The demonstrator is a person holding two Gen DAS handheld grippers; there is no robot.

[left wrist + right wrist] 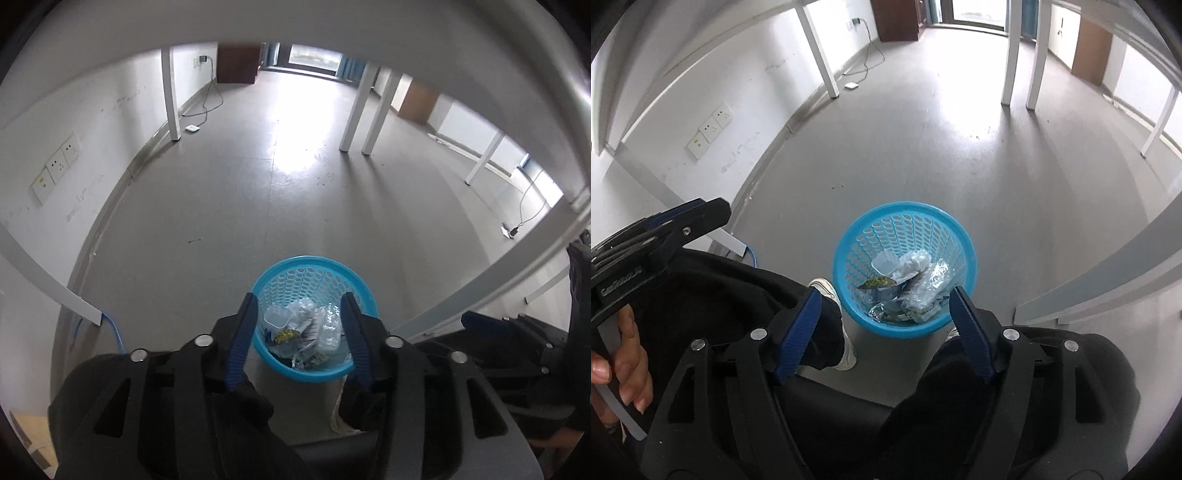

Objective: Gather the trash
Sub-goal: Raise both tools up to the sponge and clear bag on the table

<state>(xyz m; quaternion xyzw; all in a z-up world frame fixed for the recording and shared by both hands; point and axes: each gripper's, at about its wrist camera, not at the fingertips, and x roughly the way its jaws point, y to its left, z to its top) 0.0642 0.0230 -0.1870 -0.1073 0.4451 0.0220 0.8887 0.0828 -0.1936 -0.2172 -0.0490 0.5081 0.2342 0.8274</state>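
A blue perforated basket (314, 271) stands on the grey floor between the person's feet, also in the right wrist view (905, 218). It holds trash: a clear plastic cup (276, 317), crumpled white paper (913, 261), a clear plastic bottle (925, 290) and foil wrappers (877, 284). My left gripper (300, 302) is open and empty above the basket. My right gripper (884, 295) is open and empty above the basket's near side. The left gripper also shows at the left in the right wrist view (713, 214).
White table legs (356, 107) stand further down the room. A white wall with sockets (59, 166) runs along the left, with a blue cable (114, 332) at its foot. A white shoe (823, 288) is beside the basket. A table edge (1108, 284) is on the right.
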